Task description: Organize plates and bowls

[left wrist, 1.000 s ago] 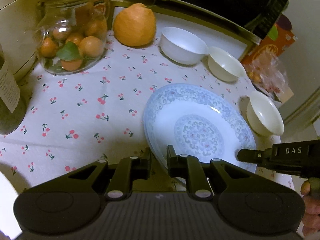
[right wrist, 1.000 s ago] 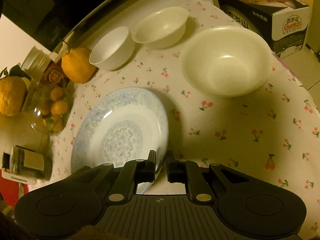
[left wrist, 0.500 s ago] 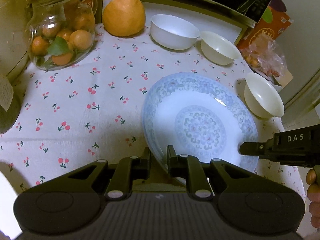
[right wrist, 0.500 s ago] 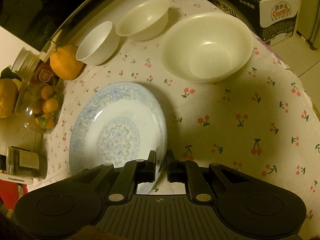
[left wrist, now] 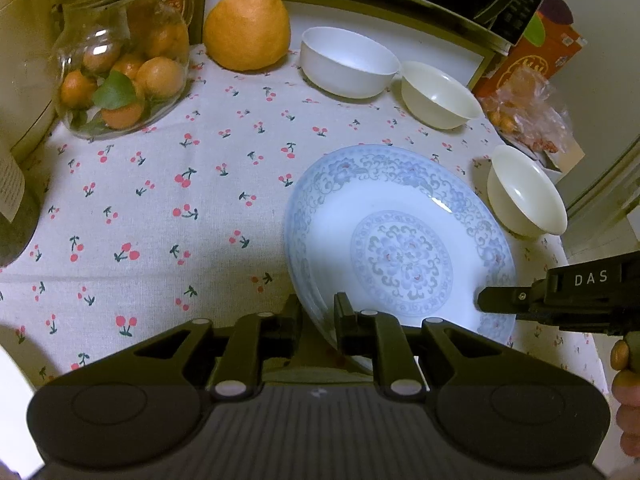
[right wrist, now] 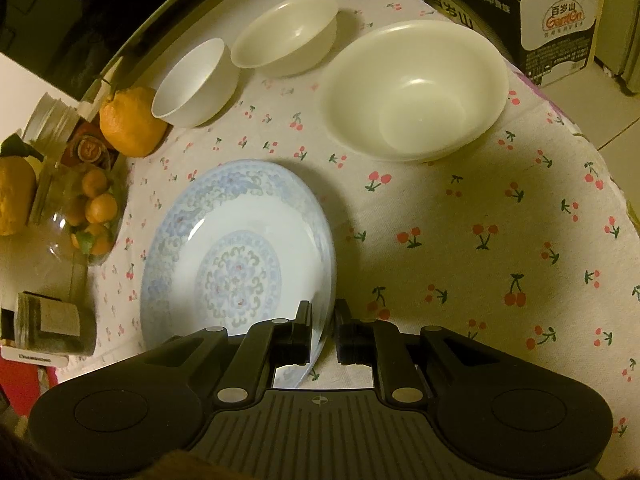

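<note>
Both grippers' fingers (left wrist: pixel 296 316) astride the plate (left wrist: pixel 400 240) rim, opposite sides.

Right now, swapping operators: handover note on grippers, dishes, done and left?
Left gripper: jaws shut on the blue-patterned plate, at its near rim.
Right gripper: jaws shut on the same plate, at the opposite rim.
Plate is tilted, above the cherry tablecloth.
White bowl and two cream bowls sit separate, none nested.
Done: plate gripped. Left: place plate, stack bowls.

Right claw (right wrist: pixel 321 328) apparently pinching plate (right wrist: pixel 236 256) rim.
</note>
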Available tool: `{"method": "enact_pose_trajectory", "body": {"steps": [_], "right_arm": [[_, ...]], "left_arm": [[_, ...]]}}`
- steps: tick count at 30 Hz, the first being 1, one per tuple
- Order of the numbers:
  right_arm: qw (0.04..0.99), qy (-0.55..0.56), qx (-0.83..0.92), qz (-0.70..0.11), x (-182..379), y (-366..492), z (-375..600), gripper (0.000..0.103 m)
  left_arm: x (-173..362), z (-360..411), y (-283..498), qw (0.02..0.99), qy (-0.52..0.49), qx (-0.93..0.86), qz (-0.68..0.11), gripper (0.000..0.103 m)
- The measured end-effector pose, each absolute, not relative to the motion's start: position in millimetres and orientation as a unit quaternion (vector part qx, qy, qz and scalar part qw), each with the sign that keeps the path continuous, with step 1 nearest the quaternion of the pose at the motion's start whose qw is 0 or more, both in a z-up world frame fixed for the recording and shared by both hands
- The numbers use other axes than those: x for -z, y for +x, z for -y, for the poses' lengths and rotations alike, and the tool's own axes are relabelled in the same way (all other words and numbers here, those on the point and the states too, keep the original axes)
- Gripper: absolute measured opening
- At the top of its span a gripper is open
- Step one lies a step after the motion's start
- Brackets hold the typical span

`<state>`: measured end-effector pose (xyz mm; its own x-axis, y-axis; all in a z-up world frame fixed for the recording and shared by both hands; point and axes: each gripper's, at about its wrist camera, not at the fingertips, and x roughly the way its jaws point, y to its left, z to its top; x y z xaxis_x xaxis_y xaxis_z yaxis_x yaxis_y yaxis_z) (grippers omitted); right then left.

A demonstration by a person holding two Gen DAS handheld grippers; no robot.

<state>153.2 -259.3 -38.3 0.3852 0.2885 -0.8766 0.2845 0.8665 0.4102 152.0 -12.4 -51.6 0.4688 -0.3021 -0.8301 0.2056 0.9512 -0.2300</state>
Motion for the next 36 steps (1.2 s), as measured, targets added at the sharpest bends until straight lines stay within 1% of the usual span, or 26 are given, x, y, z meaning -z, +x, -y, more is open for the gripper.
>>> {"method": "enact_pose_trajectory", "body": {"steps": [1,2,5,7,8,9,10,11,13,15,17,19,22,24,29,32,36], "right_arm": [[0.791,0.256,-0.002,-0.556,37,153,259,0.014],[0.791,0.256,-0.002,-0.556,36,154,259,0.015],[0.792,0.256,-0.007,-0.554,33,153,261,0.023],[0.795,0.252,-0.009,-0.552,29,152,261,0.028],[0.797,0.25,-0.011,-0.55,27,151,261,0.034],[0.799,0.248,-0.012,-0.548,25,150,261,0.042],[0.801,0.246,-0.015,-0.546,23,149,260,0.045],[0.802,0.244,-0.018,-0.544,21,148,260,0.051],[0.807,0.241,-0.029,-0.539,16,145,258,0.057],[0.806,0.25,-0.043,-0.535,12,143,256,0.067],[0.804,0.26,-0.054,-0.532,8,142,255,0.07],[0.803,0.272,-0.07,-0.526,2,137,253,0.074],[0.81,0.27,-0.081,-0.515,-6,131,251,0.08],[0.821,0.254,-0.082,-0.505,-9,126,246,0.082],[0.832,0.222,-0.102,-0.498,-4,109,233,0.082],[0.833,0.213,-0.127,-0.495,-1,97,227,0.082],[0.844,0.185,-0.147,-0.481,0,82,223,0.087]], "left_arm": [[51,13,151,0.858,-0.044,0.146,-0.491,0.025],[50,13,151,0.86,-0.042,0.145,-0.488,0.026],[47,11,149,0.861,-0.041,0.146,-0.485,0.029],[45,9,148,0.861,-0.045,0.145,-0.485,0.038],[44,7,148,0.861,-0.047,0.144,-0.485,0.041],[43,6,147,0.862,-0.049,0.144,-0.484,0.046],[42,5,146,0.862,-0.049,0.145,-0.483,0.05],[40,4,145,0.863,-0.049,0.147,-0.482,0.052],[36,2,142,0.864,-0.048,0.151,-0.478,0.06],[32,1,138,0.867,-0.039,0.151,-0.473,0.066],[26,0,132,0.873,-0.021,0.151,-0.464,0.07],[20,-4,125,0.876,-0.009,0.155,-0.456,0.078],[15,-13,117,0.877,-0.009,0.16,-0.453,0.084],[14,-20,113,0.877,-0.012,0.164,-0.452,0.087],[11,-38,99,0.882,-0.005,0.174,-0.438,0.088],[8,-48,89,0.885,-0.001,0.183,-0.427,0.091],[9,-58,73,0.881,-0.004,0.188,-0.434,0.093]]}}
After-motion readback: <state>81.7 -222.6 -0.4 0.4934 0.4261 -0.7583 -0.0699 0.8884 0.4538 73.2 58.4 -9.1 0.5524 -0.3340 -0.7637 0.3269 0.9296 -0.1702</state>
